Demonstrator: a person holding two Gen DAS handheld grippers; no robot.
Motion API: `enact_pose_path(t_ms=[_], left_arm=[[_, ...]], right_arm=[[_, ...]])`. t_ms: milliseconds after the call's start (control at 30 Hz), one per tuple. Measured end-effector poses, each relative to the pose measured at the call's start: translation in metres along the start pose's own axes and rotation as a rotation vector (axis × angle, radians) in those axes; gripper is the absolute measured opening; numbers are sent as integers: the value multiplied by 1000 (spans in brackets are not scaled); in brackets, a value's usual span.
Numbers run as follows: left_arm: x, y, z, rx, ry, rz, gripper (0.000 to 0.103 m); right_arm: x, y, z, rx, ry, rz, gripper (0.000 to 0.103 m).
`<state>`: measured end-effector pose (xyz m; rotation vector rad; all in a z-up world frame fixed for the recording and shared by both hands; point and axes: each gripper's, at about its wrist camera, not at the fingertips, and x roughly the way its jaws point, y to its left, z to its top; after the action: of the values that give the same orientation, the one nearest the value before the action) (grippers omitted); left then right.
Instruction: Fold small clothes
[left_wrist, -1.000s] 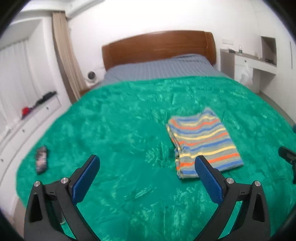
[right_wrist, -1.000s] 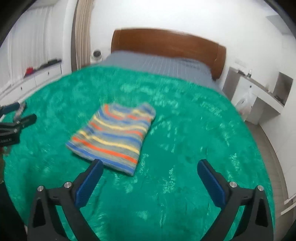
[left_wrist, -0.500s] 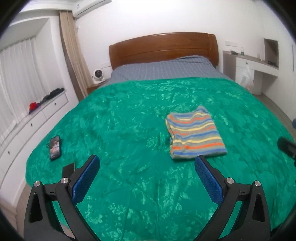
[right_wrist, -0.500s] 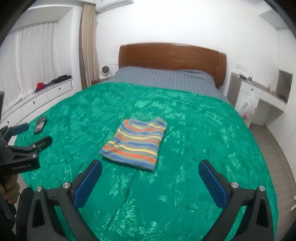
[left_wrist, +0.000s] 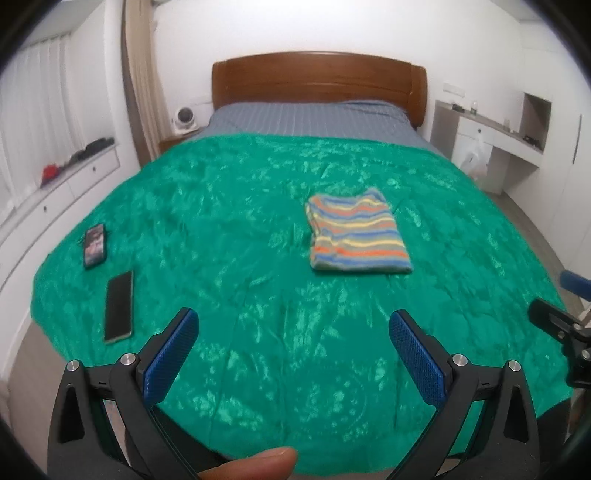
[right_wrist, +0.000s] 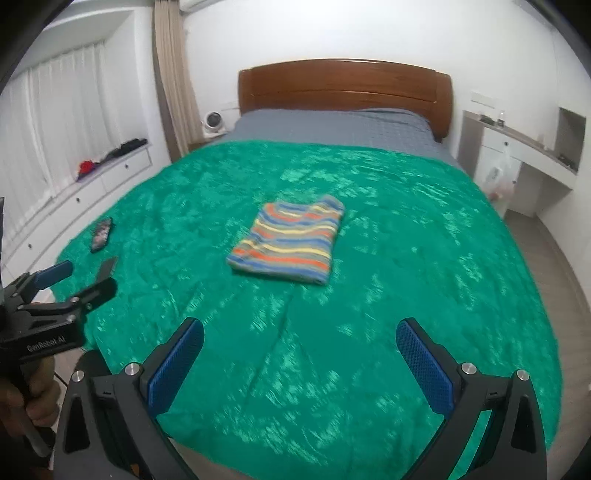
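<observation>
Well beyond both tongs (left_wrist: 290, 332), folded shirt (left_wrist: 356, 232).

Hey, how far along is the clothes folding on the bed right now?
Done: the striped shirt lies folded in a neat rectangle on the green blanket. In hand: nothing; the left tongs and right tongs are both open and empty, held apart from the shirt. Left: no unfolded clothes show, only two phones near the blanket's edge.

Lighting: even, moderately bright indoor light; soft daylight through white curtains (right_wrist: 55, 122). Sheen patches across green bedspread (left_wrist: 258, 229). Slight motion blur throughout. Strong fisheye bending; black vignette at corners. Shadows faint.
</observation>
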<state>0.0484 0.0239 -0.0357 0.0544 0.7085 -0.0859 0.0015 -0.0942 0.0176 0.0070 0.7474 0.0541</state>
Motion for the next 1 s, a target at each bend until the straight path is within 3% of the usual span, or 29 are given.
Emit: enact_pose_path(t_ms=[267,500,767,1000], left_arm=[[-21,-14,-4,50,6,-25,103],[-41,-25,-5,78,-19,23,103],[-36,-25,-3,54,53,-2,103],[-41,-25,-2,73,60,20,103]], right_arm=[[-26,2,-6,0,20,-16,103],[-35,17,-4,-14,45,-17,103],[-42,23,-2,-21,69,-2,103],[-45,18,0,-12,76,-24,103]])
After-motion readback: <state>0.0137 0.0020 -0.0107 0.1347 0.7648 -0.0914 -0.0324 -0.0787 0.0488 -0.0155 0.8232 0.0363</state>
